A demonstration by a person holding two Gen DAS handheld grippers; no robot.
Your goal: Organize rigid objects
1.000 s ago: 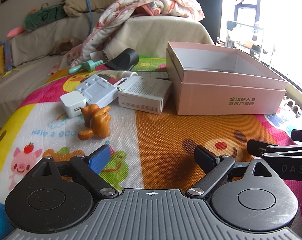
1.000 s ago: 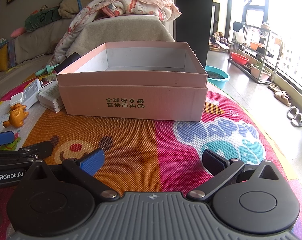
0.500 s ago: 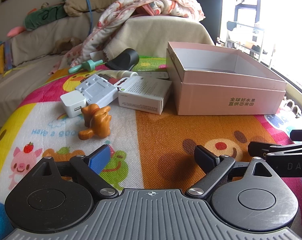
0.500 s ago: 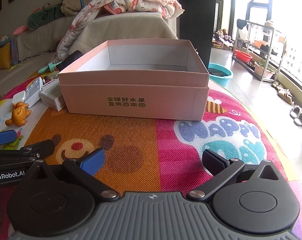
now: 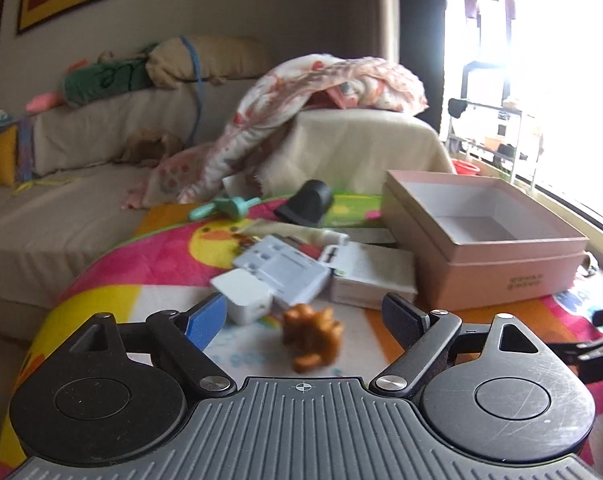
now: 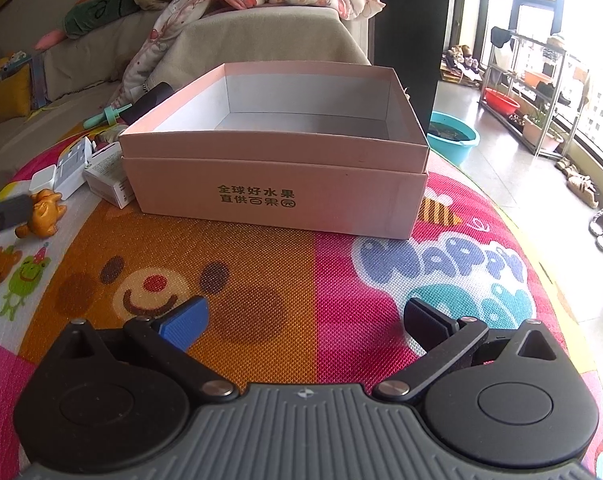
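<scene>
An orange toy figure (image 5: 313,338) lies on the colourful mat, right between the fingers of my open left gripper (image 5: 303,318). Behind it sit a white charger cube (image 5: 243,300), a white adapter (image 5: 283,266), a white carton (image 5: 375,278), a tube (image 5: 297,234), a black cylinder (image 5: 305,204) and a teal piece (image 5: 225,206). The open pink box (image 5: 501,276) stands to the right and is empty. My right gripper (image 6: 303,322) is open and empty, in front of the pink box (image 6: 277,196). The toy (image 6: 41,214) shows at its far left.
A beige sofa (image 5: 81,208) with cushions and a patterned blanket (image 5: 301,100) lies behind the mat. A window and a rack (image 6: 533,92) are at the right, with a teal basin (image 6: 453,136) on the floor. The mat edge curves down at the right.
My left gripper has moved forward and left to the toy figure, which now lies between its fingers. My right gripper has risen slightly and sees into the box.
</scene>
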